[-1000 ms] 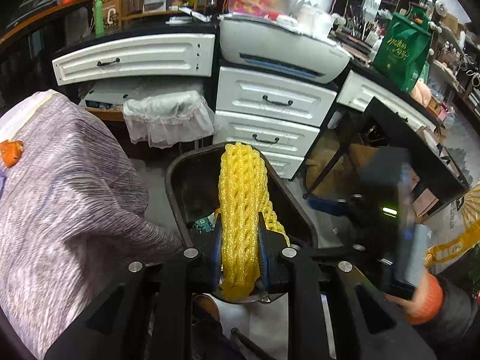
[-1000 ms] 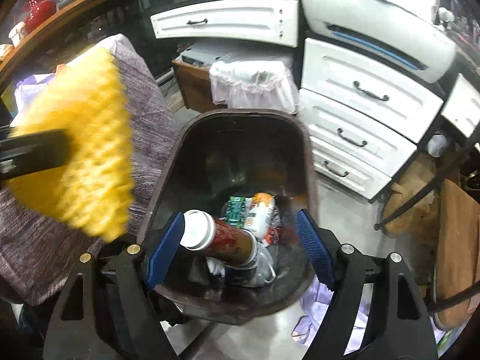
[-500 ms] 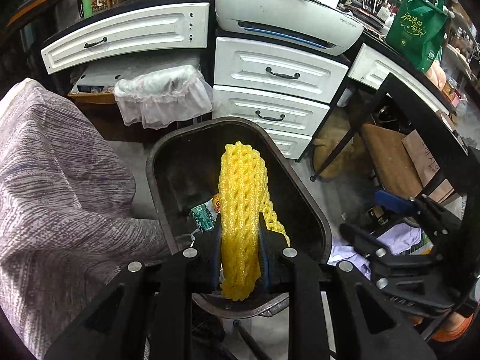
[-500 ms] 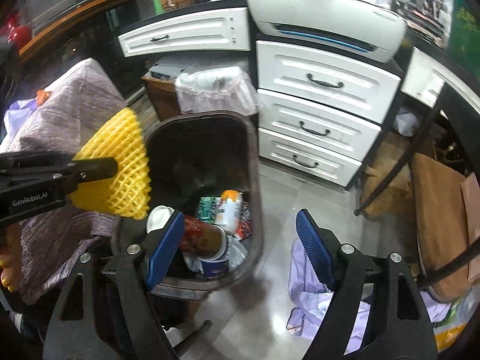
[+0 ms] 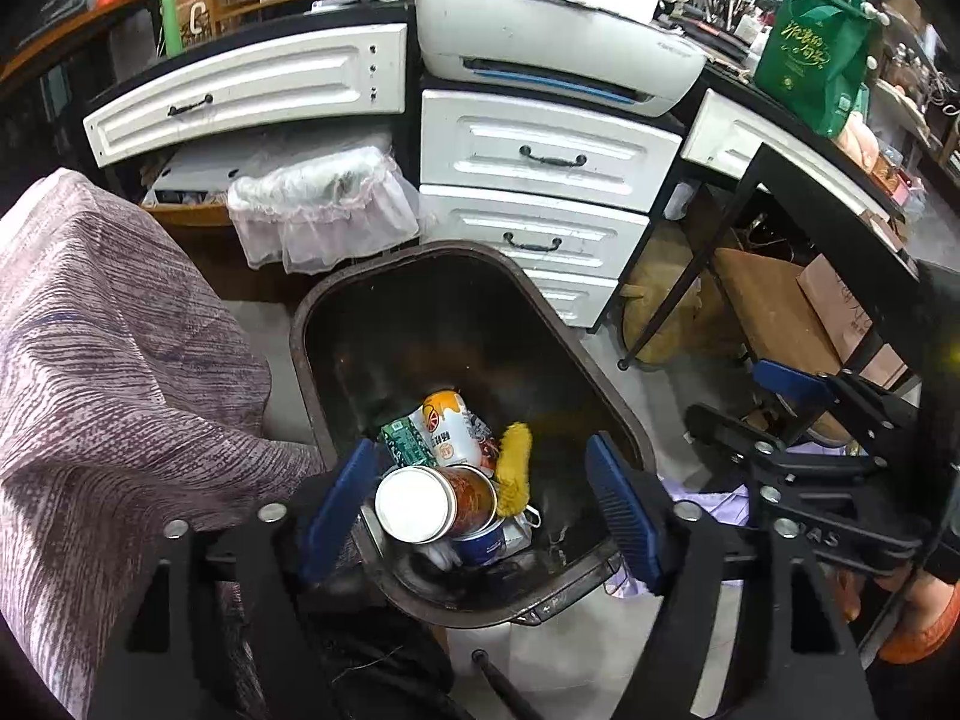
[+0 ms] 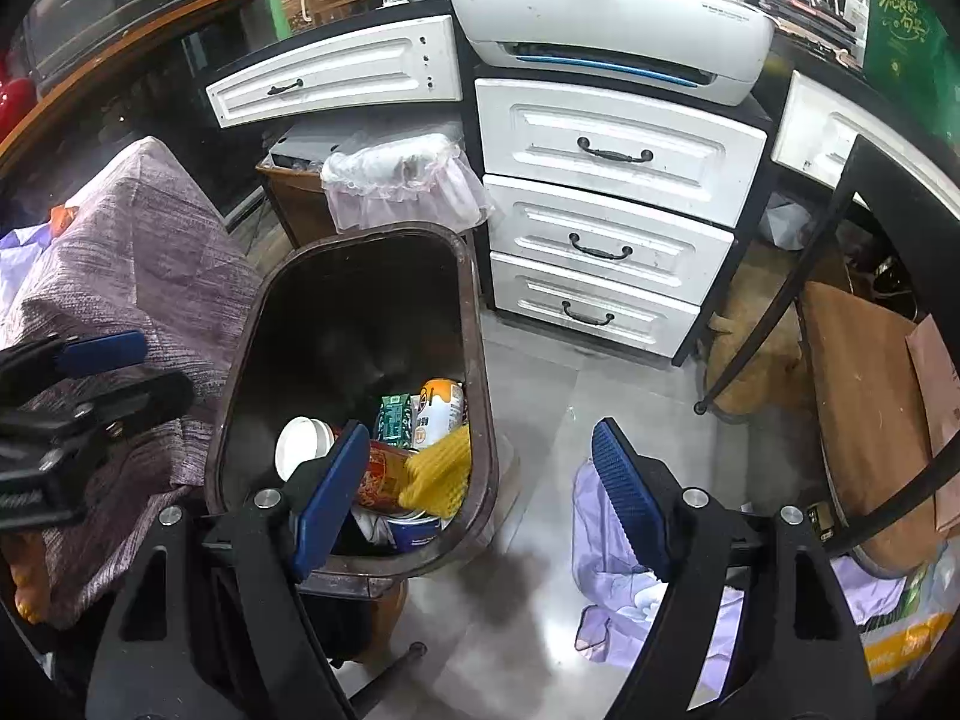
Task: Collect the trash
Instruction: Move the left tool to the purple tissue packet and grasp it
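With both tools spread wide and holding nothing, I read this as a gap between pickups; left tool hangs over the dark bin, right tool sits off to the bin's side, half over the floor. Yellow foam net lies inside the bin on top of the pile, touching the red can with the white lid and leaning by the orange-and-white carton; green packet just beside that; blue cup under the can.

Next candidate, my guess — the lilac cloth or paper crumpled on the floor, just under the right tool's outer finger; can't tell which material it is. It looks light, limp, no stiffness; should bunch when pinched, so I'd take a raised fold near the middle, not a flat edge — an edge grab would probably let it trail and snag the bin rim. Nothing fragile there.

Foam net is springy and near weightless; may rebound but it sits well below the rim. Purple-grey fabric drapes to the bin's left, touching its rim; white drawers behind.
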Demonstrator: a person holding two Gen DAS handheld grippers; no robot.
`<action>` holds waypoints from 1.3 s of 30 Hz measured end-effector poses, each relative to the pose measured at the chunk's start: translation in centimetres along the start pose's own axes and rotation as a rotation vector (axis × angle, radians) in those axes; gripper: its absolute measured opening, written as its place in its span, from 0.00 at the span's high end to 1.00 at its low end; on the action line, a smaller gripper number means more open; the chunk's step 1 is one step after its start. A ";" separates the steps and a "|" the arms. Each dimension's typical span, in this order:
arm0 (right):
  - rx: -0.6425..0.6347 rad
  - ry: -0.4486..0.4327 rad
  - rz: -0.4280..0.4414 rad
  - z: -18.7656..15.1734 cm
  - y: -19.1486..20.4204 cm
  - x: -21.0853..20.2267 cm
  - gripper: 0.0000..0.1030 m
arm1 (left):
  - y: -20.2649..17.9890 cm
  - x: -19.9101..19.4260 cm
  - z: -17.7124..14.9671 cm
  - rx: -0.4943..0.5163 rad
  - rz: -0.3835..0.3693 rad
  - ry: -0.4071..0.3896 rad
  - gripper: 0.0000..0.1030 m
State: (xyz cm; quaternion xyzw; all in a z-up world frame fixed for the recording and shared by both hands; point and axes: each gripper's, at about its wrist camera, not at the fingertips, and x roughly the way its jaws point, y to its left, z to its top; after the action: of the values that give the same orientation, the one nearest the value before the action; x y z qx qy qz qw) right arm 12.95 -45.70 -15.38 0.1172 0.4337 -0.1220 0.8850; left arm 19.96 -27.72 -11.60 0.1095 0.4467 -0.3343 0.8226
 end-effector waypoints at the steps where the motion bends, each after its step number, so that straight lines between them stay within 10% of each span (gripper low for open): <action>1: 0.002 0.000 -0.002 0.0 0.1 0.0 0.26 | 0.0 -0.2 -0.1 -0.002 -0.003 -0.006 0.24; 21: -0.059 -0.101 0.122 2.7 4.9 -4.0 0.26 | 1.9 -12.4 -1.6 -0.031 -0.085 -0.241 0.05; 39: -0.326 -0.144 0.351 6.7 21.2 -5.2 0.20 | 18.4 -19.8 -4.1 -0.323 0.308 -0.209 0.05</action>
State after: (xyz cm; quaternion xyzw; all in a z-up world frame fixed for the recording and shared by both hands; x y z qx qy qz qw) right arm 21.57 -27.23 -5.10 0.0376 0.3564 0.0973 0.9285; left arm 21.67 -2.95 -0.17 0.0081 0.3851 -0.1385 0.9124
